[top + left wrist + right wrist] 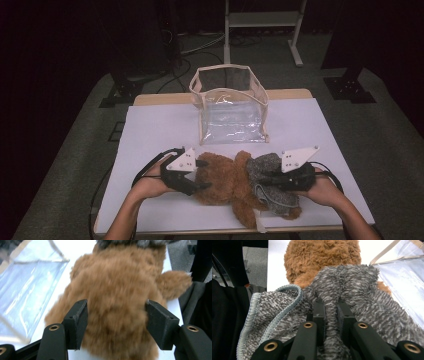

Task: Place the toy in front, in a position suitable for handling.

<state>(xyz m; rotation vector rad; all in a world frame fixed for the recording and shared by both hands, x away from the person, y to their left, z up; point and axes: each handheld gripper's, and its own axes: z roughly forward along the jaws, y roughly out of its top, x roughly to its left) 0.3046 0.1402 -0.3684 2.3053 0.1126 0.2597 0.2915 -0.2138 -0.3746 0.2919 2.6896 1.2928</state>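
Note:
A brown teddy bear [225, 180] lies across the near part of the white table cover [155, 130], with a grey knitted garment [262, 167] pulled over one end. My left gripper [205, 175] comes in from the left, and its jaws clasp the bear's furry body [117, 277] from both sides. In the left gripper view the left gripper [116, 322] has fur packed between its pads. My right gripper [267, 180] comes in from the right. In the right gripper view the right gripper [331, 312] is shut on a fold of the grey garment [367, 305], with the bear [319, 255] beyond it.
A clear plastic bag [232, 117] with a beige rim stands open at the back middle of the table, just behind the bear. The table's near edge runs close under the bear. Dark stands and cables sit on the floor behind.

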